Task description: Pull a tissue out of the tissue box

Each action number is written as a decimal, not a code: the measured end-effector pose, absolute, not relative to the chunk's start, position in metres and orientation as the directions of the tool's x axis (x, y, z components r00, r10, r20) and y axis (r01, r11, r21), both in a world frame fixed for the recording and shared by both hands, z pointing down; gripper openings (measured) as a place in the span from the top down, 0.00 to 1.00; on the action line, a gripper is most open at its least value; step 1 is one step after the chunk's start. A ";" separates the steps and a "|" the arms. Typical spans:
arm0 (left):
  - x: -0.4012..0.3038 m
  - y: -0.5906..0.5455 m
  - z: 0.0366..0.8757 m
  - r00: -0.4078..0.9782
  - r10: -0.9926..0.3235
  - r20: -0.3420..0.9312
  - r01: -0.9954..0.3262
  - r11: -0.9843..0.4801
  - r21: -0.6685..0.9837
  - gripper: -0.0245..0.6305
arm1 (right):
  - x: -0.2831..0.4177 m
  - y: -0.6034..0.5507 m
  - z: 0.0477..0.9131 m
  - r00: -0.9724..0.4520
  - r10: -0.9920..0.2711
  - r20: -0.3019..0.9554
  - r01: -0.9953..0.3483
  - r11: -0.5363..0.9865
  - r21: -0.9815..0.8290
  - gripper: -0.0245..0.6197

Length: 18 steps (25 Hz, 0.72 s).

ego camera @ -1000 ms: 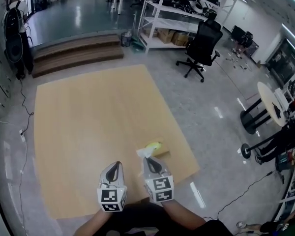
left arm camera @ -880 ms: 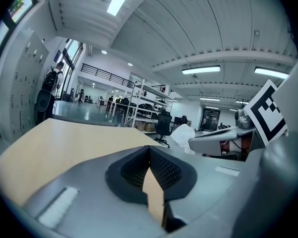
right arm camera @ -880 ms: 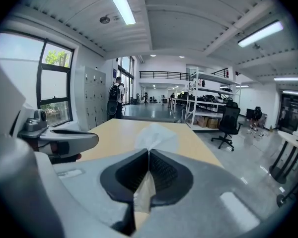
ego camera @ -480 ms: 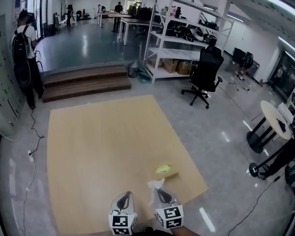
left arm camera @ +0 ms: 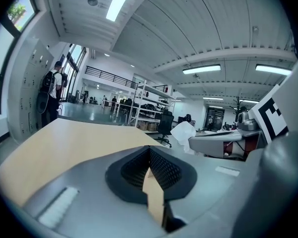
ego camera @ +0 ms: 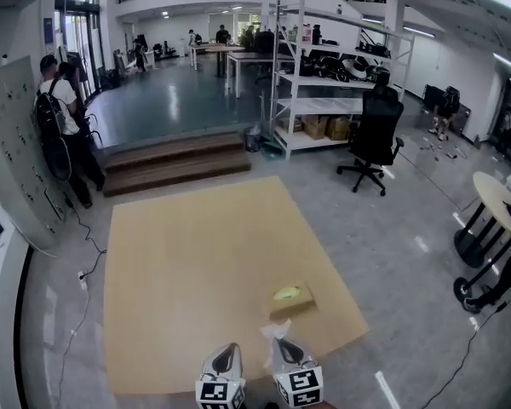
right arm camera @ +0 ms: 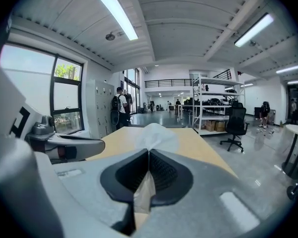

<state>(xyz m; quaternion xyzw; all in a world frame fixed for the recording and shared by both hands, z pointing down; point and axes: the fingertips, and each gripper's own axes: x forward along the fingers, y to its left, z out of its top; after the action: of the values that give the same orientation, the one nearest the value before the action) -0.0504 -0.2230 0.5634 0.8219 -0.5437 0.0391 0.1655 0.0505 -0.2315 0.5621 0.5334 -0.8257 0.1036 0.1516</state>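
Tissue box [ego camera: 291, 300], in the head view, is a low tan carton with a yellow oval patch on its top; any print there is too small to read. It lies flat on the tan board [ego camera: 179, 262] near that board's right edge, with its long axis running from lower left to upper right in the picture. Just below its near end, the tissue [ego camera: 278, 330] is a small white crumpled tuft at the tip of the right gripper [ego camera: 282, 344]; whether it touches the box cannot be told. The left gripper [ego camera: 230, 350] sits just beside the right one, and both marker cubes [ego camera: 300, 388] carry black-and-white square patterns. In the left gripper view, that gripper's dark ribbed pads [left arm camera: 164, 170] meet with nothing between them, and the tissue shows as a white puff to the right. In the right gripper view, the jaws are pressed together on the tissue: a pale strip is pinched between them, and a soft, creased bloom rises beyond their tips.
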 end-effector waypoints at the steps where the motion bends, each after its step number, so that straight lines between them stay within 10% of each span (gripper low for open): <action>1: -0.049 -0.218 0.564 0.398 -0.884 0.247 -0.910 -0.346 0.227 0.93 | 0.051 -0.227 0.563 -0.397 -0.847 0.354 -0.908 0.420 -0.013 0.96; 18: -0.068 -0.153 0.556 0.262 -0.928 0.263 -0.962 -0.229 0.151 0.93 | 0.033 -0.173 0.559 -0.515 -0.801 0.304 -0.848 0.527 -0.046 0.96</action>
<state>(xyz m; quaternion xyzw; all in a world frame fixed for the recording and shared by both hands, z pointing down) -0.0680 -0.1534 0.5563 0.7817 -0.6045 0.0585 0.1419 0.0328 -0.1730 0.5587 0.4768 -0.8651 0.0949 0.1236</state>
